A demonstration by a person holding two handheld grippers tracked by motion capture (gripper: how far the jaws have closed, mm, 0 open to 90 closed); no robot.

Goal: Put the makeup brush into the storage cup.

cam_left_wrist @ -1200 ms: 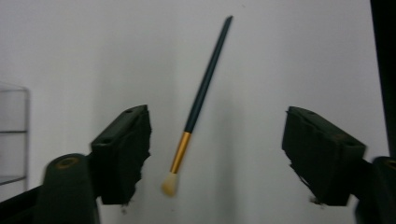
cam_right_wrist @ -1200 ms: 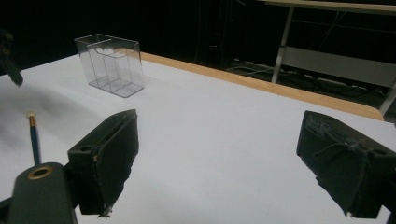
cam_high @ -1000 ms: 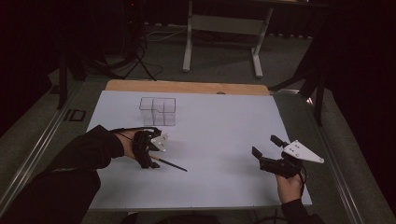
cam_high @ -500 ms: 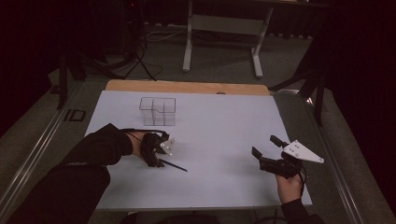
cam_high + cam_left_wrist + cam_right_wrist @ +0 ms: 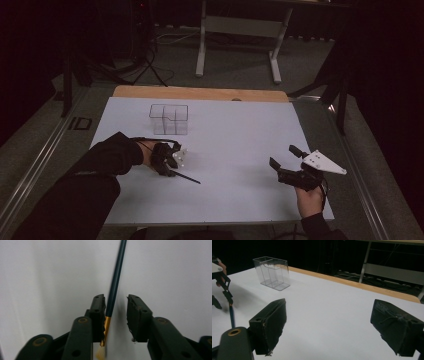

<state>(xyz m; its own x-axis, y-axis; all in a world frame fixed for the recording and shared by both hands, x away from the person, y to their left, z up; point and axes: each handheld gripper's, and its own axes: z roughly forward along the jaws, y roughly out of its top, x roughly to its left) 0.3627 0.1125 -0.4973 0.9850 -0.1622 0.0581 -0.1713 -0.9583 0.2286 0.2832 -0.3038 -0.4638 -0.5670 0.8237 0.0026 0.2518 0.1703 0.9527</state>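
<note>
Surface: a white table top (image 5: 230, 150) under a dim room; a bare wooden strip along its far edge at 12 o'clock; dark floor, cables and a grey desk frame (image 5: 239, 30) beyond.

Right gripper: the right gripper (image 5: 281, 161) at 4 o'clock in the high view, nearest the person's side; its jaws stand wide apart with nothing between them, as the right gripper view shows; well apart from the work.

Left gripper: the left gripper (image 5: 115, 312) at 8 o'clock in the high view, pointed down at the table; its jaws have just been closing and now stand narrow around the brush; one pad touches the handle, the other still shows a gap, so the grip is not yet made.

Paintbrush: the paintbrush (image 5: 113, 290) lies flat on the white top between the jaws; dark teal handle, gold ferrule, pale bristles at the near end; in the high view its handle runs out toward 4 o'clock from the left gripper.

Handling: judged light, thin and stiff; round and smooth, so likely to roll or slip off the pads; the bristles are soft and easily bent; best taken on the handle just above the ferrule, squarely across both pads.

Container: a clear plastic organiser (image 5: 169, 119) with compartments, upright at 11 o'clock, farther back than the left gripper; it looks empty.
</note>
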